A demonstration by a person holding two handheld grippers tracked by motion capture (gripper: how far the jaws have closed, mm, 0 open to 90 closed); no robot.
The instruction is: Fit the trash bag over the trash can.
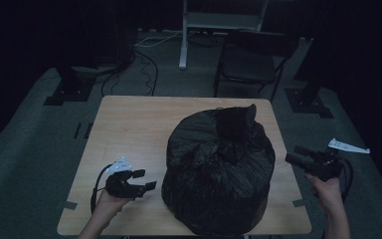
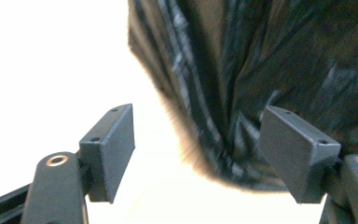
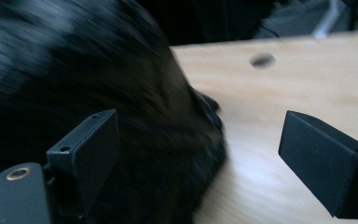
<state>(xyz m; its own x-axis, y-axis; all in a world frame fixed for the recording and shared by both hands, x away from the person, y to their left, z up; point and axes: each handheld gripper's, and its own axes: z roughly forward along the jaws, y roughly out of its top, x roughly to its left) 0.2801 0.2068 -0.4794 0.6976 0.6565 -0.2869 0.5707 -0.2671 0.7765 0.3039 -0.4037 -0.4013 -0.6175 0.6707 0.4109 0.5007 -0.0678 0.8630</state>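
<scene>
Black bin bag (image 1: pixel 218 172), full and bulging, sits on the desk (image 1: pixel 129 124) right of centre and toward the near edge. Its gathered neck sticks up at the far top. The bag is roughly round in plan, so no clear long axis; the only tall feature is that neck.

Left tool (image 1: pixel 142 180): held low over the desk on the bag's left, jaws pointing right toward the bag's lower flank, near it but apart. Jaws stand wide apart, nothing between them. Left gripper view: the bag's wrinkled side (image 2: pixel 261 84) lies ahead and to the right, with overexposed desk surface on the left.

Right tool (image 1: pixel 298 155): held off the desk's right edge, jaws aimed left at the bag's upper side. Jaws also spread, empty. Right gripper view (blurred): the bag (image 3: pixel 98 93) fills the left, bare desk to the right.

Judgement: the bag lies between the two tools, each facing inward at it. The left tool looks slightly nearer the plastic. The neck is up and farther back from both; reaching it means rising and moving forward over the bulge.

Floor behind: a chair (image 1: pixel 251 62) and cables (image 1: pixel 144 64).
</scene>
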